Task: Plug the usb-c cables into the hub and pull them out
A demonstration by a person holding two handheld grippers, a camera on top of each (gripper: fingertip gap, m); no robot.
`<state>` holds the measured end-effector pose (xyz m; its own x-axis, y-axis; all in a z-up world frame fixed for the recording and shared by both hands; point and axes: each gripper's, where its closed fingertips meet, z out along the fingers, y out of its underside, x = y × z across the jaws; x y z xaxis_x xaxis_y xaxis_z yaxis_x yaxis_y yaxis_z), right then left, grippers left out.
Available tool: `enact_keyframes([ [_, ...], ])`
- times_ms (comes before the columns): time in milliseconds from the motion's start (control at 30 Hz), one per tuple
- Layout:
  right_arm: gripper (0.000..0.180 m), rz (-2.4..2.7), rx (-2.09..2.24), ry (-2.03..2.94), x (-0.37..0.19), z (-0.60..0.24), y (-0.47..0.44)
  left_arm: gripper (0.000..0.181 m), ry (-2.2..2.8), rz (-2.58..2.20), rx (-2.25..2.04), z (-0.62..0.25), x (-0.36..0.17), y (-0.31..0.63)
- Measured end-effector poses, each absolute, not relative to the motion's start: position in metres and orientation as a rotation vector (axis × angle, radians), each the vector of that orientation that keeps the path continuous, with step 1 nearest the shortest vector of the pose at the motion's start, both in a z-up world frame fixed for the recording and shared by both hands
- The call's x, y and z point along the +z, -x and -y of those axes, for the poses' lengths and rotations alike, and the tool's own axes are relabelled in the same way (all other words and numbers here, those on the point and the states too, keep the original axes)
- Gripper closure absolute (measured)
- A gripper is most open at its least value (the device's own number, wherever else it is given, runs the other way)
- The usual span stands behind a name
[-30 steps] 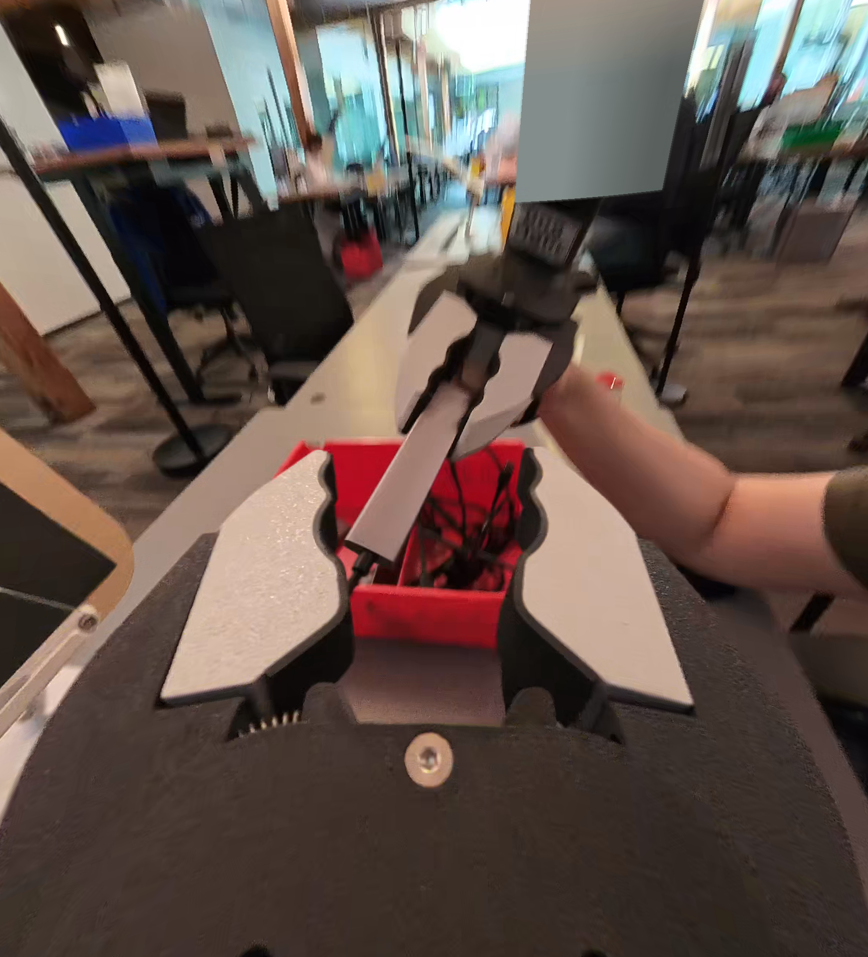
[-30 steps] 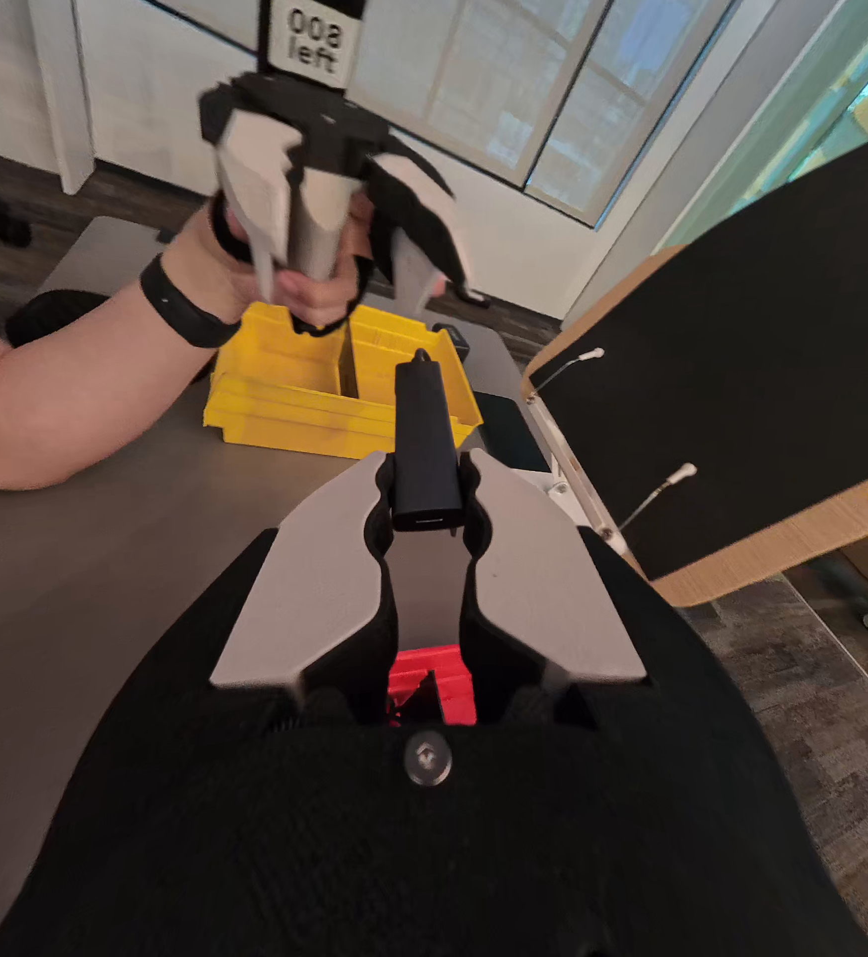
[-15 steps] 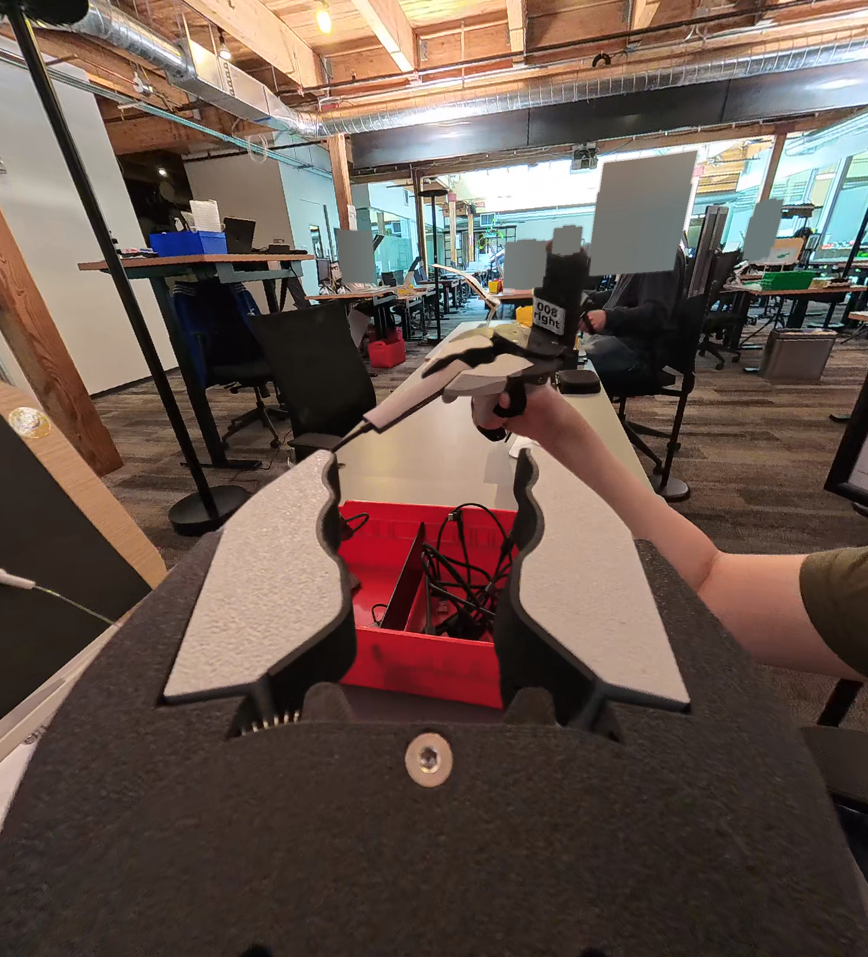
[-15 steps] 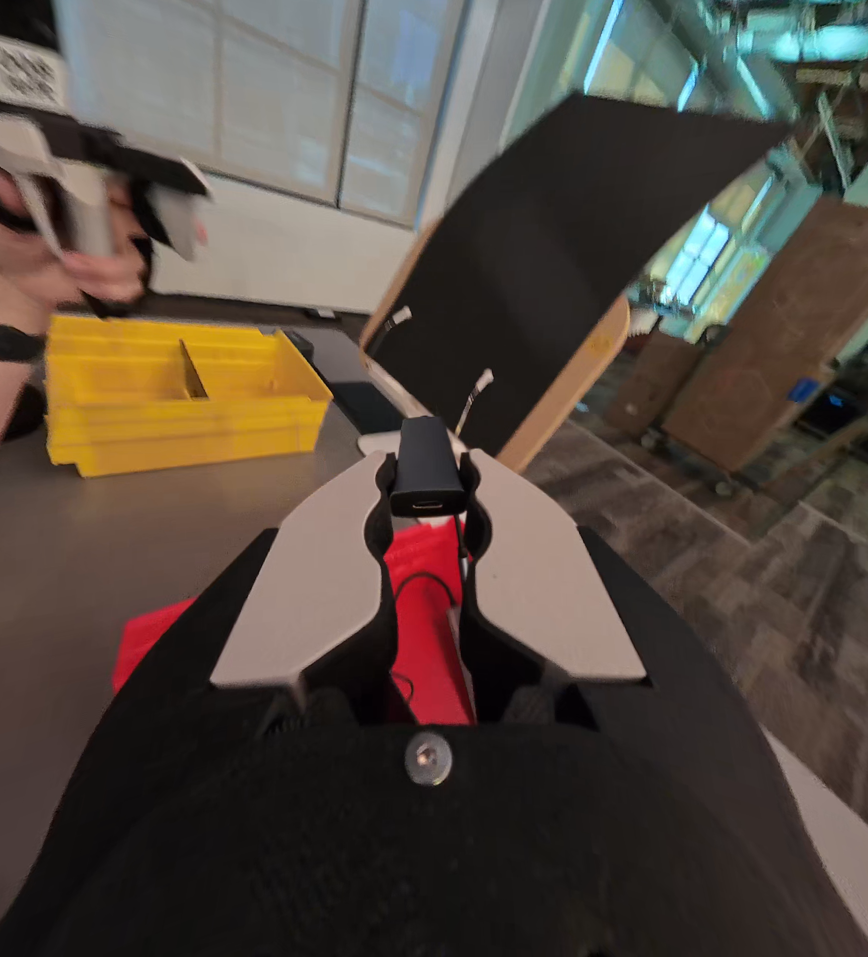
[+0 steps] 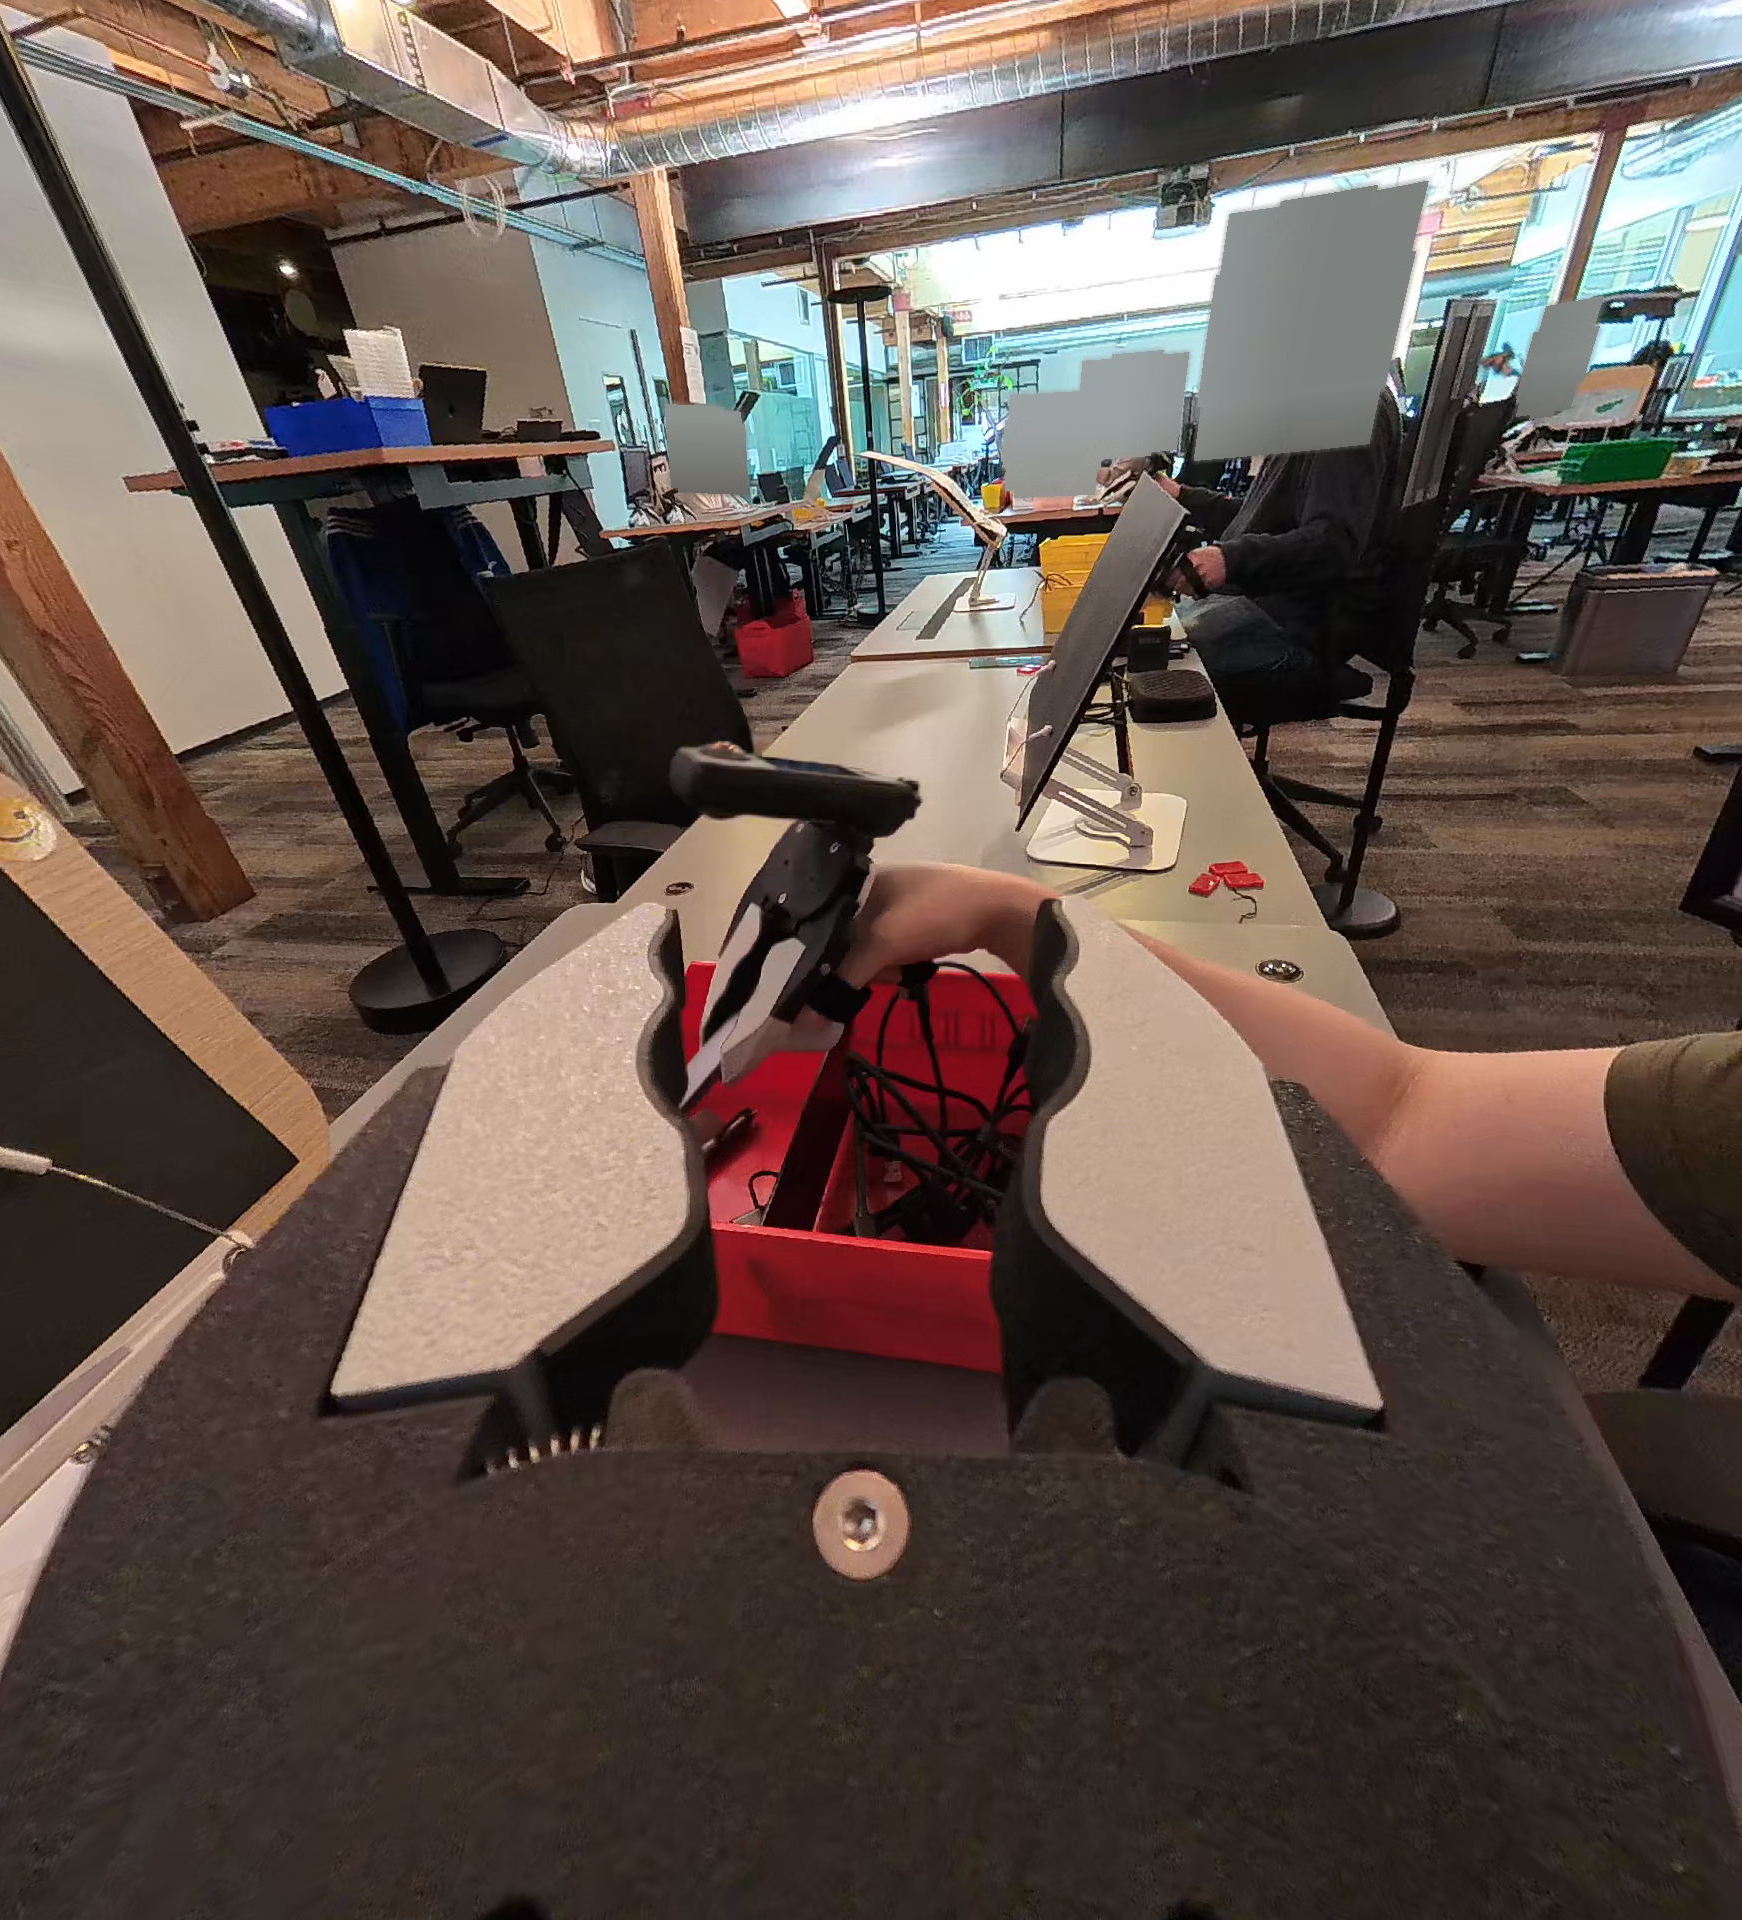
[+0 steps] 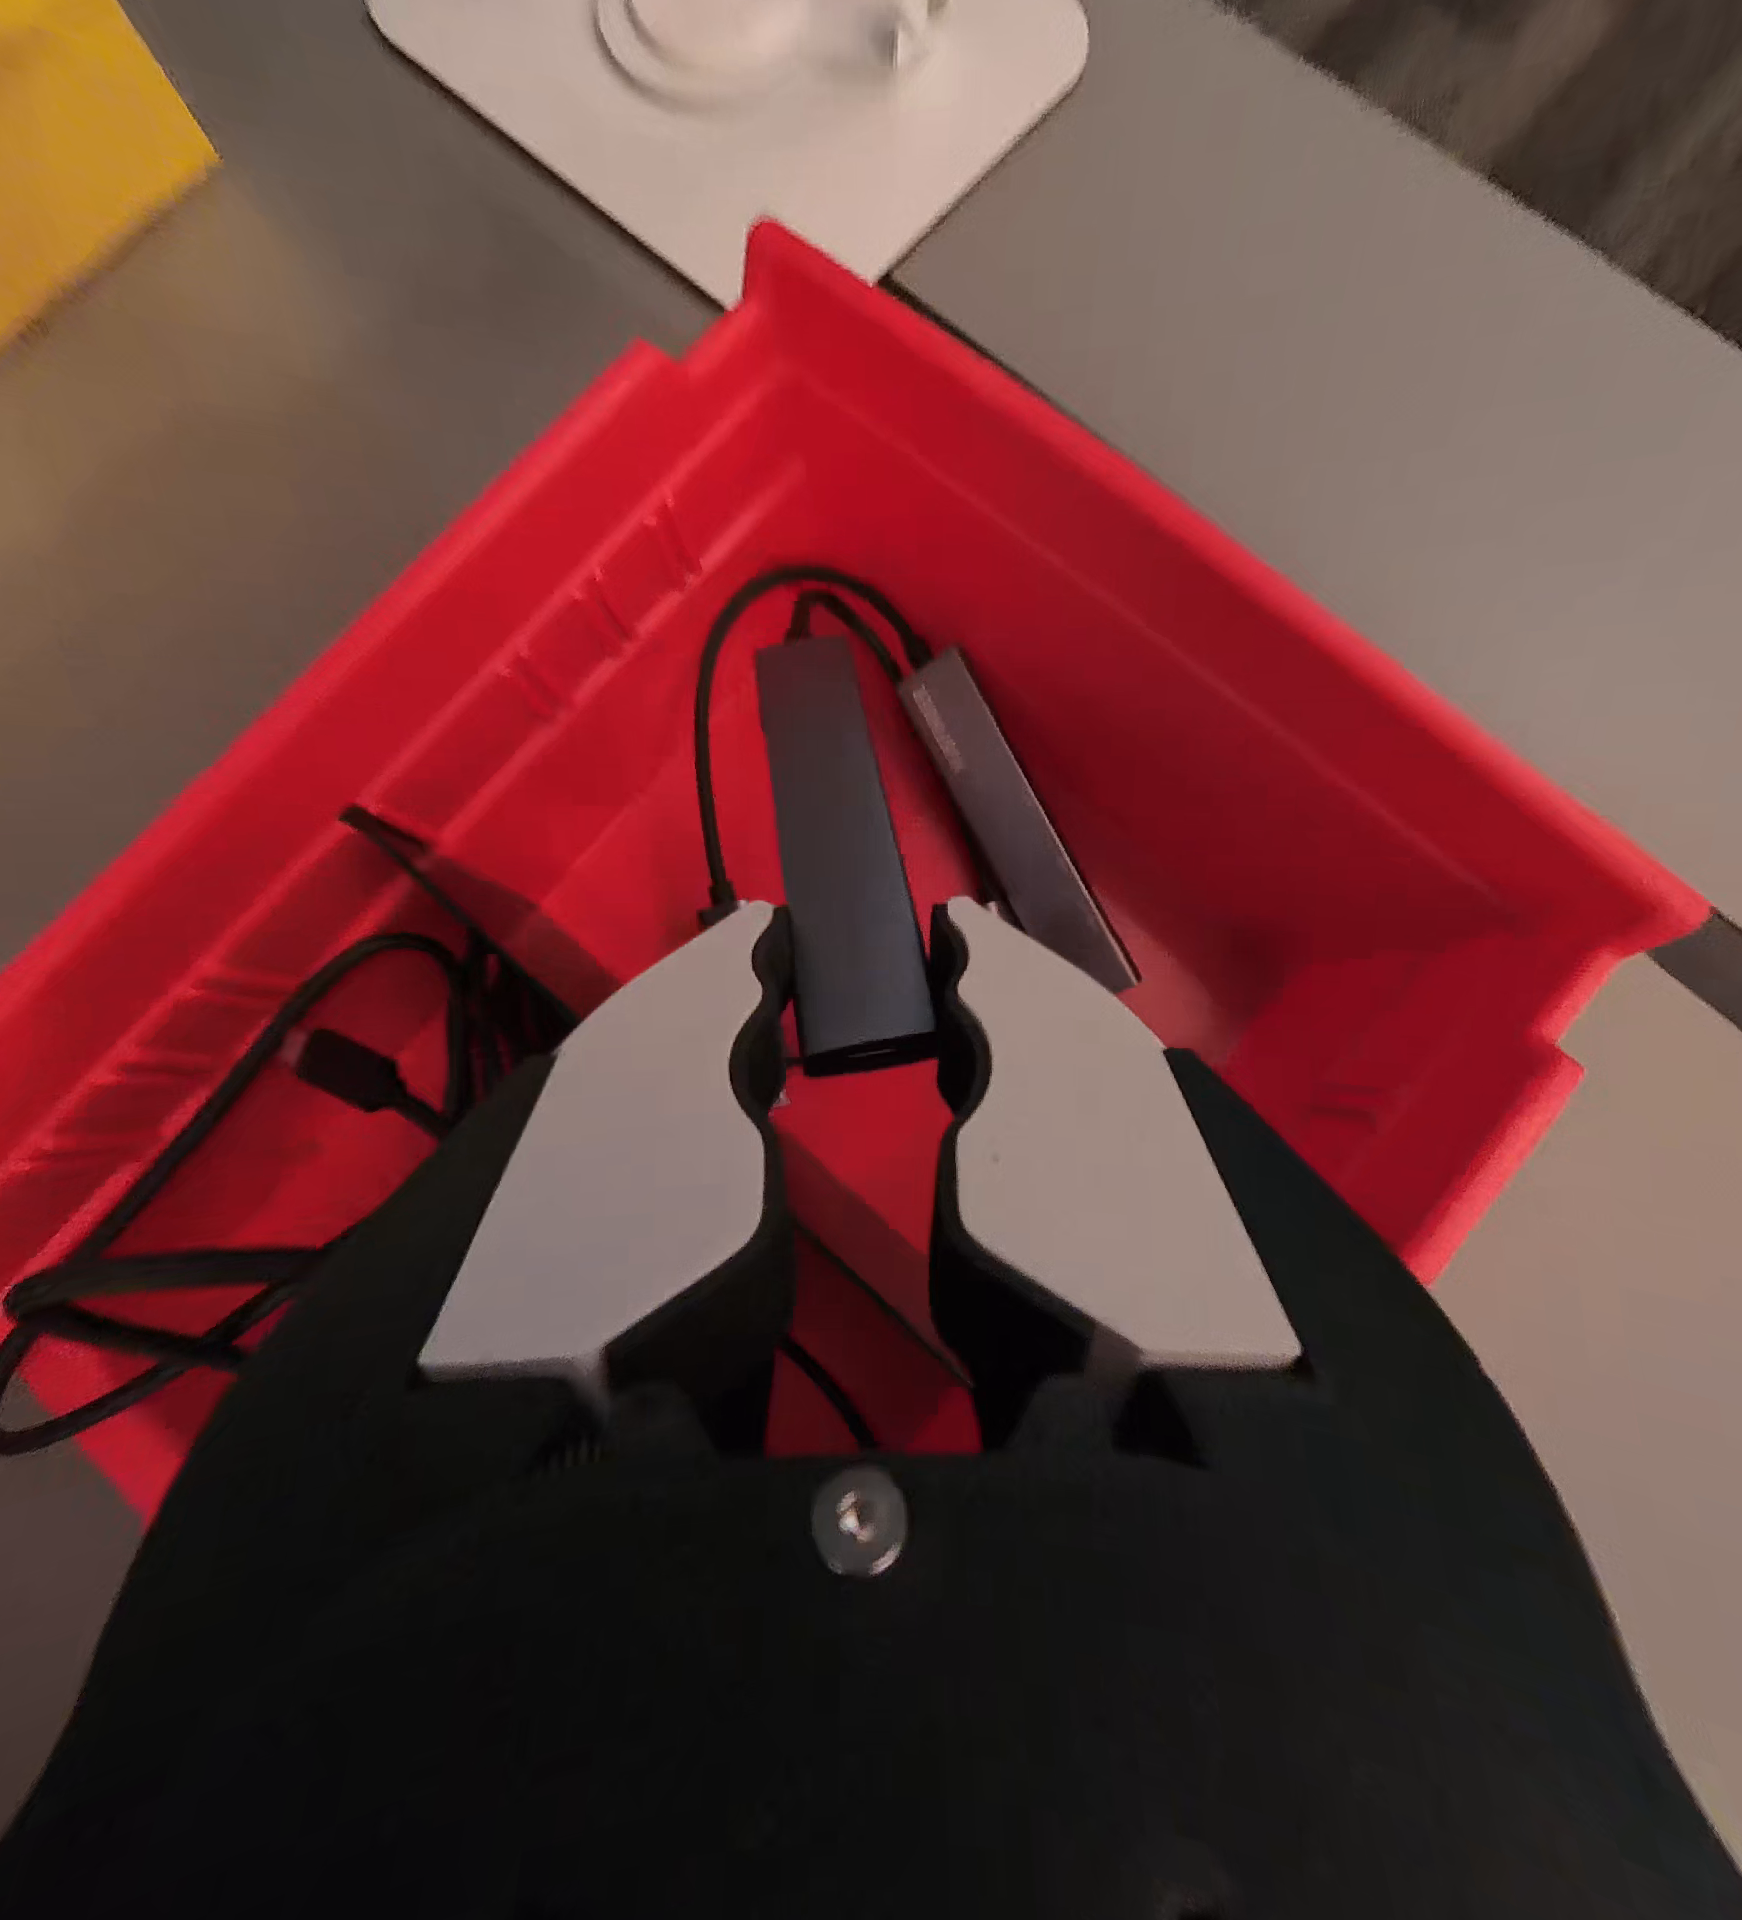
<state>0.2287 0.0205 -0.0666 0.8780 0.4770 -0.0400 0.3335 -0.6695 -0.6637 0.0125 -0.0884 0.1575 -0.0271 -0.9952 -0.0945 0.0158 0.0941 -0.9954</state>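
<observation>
My right gripper (image 6: 851,925) points down into the red bin (image 6: 1262,665) and is shut on the near end of a dark grey hub (image 6: 836,810). The hub's short black cable loops against the bin's far wall. A second grey hub (image 6: 1002,800) lies just right of it on the bin floor. Black usb-c cables (image 6: 347,1060) lie tangled in the other compartment, past the divider. In the left wrist view my left gripper (image 5: 856,935) is open and empty, just short of the red bin (image 5: 846,1299). The right gripper (image 5: 742,1018) dips into the bin's left compartment, beside the cables (image 5: 929,1122).
A yellow bin (image 6: 15,156) and a white stand base (image 6: 742,104) sit beyond the red bin. A black board with a wooden edge (image 5: 36,1091) stands close on the left. Farther along the table are a tilted board on a stand (image 5: 1095,665) and small red pieces (image 5: 1225,881).
My right gripper has swung from raised and level to pointing down, bringing the hub into the red bin. My left gripper stayed open and tilted up a little.
</observation>
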Motion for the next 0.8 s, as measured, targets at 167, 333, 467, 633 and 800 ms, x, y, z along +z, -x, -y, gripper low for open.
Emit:
enact_keyframes([
  [167, 0.139, 0.529, 0.142, 2.368, -0.06, -0.023, -0.244, 0.119, 1.125, -1.261, -1.148, 0.088, 0.157, -0.013],
  [333, 0.146, 0.455, 0.034, 2.221, -0.015, -0.015, -0.268, 0.119, 1.121, -1.228, -1.131, 0.085, 0.162, -0.007],
  [467, 0.146, 0.357, -0.082, 2.04, 0.045, 0.009, -0.284, 0.122, 1.155, -1.13, -1.086, 0.076, 0.172, 0.005],
  [633, 0.139, 0.19, 0.008, 2.473, -0.002, 0.074, -0.305, 0.132, 1.35, -1.02, -1.055, 0.082, 0.173, 0.026],
  [800, 0.146, 0.113, 0.172, 2.761, -0.053, 0.112, -0.318, 0.135, 1.491, -0.923, -0.876, 0.09, 0.167, 0.063],
])
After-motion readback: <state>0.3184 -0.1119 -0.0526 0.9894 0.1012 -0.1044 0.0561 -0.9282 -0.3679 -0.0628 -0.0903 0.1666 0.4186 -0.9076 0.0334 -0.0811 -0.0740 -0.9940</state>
